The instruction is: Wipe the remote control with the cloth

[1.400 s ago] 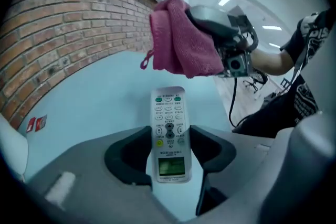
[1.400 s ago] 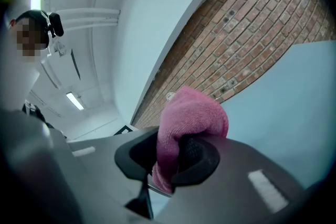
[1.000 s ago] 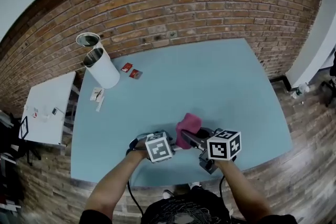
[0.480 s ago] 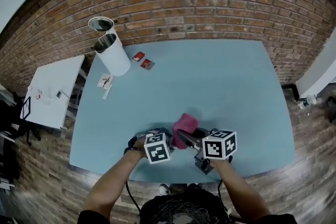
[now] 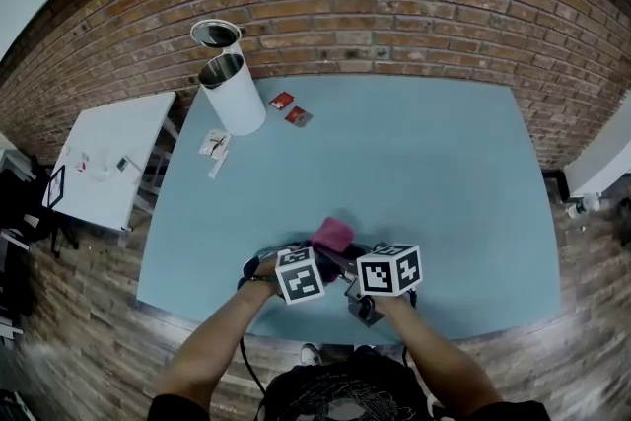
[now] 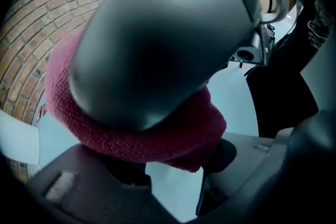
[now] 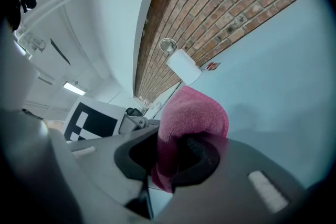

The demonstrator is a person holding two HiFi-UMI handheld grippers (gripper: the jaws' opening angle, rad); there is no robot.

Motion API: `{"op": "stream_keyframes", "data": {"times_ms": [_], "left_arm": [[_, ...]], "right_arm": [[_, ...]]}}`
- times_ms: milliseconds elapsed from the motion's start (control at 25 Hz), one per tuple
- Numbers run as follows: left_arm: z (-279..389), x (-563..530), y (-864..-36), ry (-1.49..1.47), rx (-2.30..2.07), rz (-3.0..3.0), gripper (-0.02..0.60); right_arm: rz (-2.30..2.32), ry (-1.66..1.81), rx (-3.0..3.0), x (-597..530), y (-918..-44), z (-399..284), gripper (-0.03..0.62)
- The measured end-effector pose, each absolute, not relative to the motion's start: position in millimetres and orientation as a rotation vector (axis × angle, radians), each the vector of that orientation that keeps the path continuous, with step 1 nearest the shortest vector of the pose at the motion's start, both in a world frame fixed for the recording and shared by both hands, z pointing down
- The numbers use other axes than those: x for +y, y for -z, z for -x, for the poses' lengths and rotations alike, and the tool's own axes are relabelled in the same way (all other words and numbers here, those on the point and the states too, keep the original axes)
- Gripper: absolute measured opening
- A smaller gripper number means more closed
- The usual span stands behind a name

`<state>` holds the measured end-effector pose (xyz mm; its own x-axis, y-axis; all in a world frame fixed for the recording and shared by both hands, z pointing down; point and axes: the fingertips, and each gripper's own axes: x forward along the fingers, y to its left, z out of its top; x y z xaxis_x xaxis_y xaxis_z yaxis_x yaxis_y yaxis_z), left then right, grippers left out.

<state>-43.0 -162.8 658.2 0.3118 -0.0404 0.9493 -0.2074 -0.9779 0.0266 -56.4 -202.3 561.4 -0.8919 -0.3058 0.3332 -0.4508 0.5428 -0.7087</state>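
Note:
My two grippers meet near the front edge of the blue table (image 5: 424,163). The right gripper (image 5: 342,257) is shut on a pink cloth (image 5: 330,234), which bulges up from between its jaws (image 7: 194,113). In the left gripper view the cloth (image 6: 131,134) lies pressed under the right gripper's grey jaw and over the tips of my left gripper (image 6: 173,178). The left jaws stand a narrow gap apart, gripping the remote control, which the cloth covers almost wholly. In the head view the left gripper (image 5: 317,258) points right, into the cloth.
A white cylinder bin (image 5: 235,94) and a second bin (image 5: 216,35) stand at the table's far left by the brick wall. Two small red packets (image 5: 289,107) and some paper slips (image 5: 214,149) lie nearby. A white side table (image 5: 108,163) stands to the left.
Both grippers stay together on the cloth. The cloth now sits lower and flatter between them, and the right gripper has drawn a little closer to the left one.

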Motion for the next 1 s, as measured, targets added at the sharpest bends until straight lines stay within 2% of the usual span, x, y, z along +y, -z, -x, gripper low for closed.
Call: {"op": "stream_keyframes", "data": {"times_ms": [80, 1000], "left_arm": [[44, -162, -659, -1.744, -0.217, -2.381, 0.229], [48, -161, -661, -1.859, -0.194, -2.250, 0.232]], "right_arm": [[-0.652, -1.279, -2.586, -203, -566, 56, 0.063], [-0.629, -1.369, -2.560, -208, -582, -23, 0.063]]}}
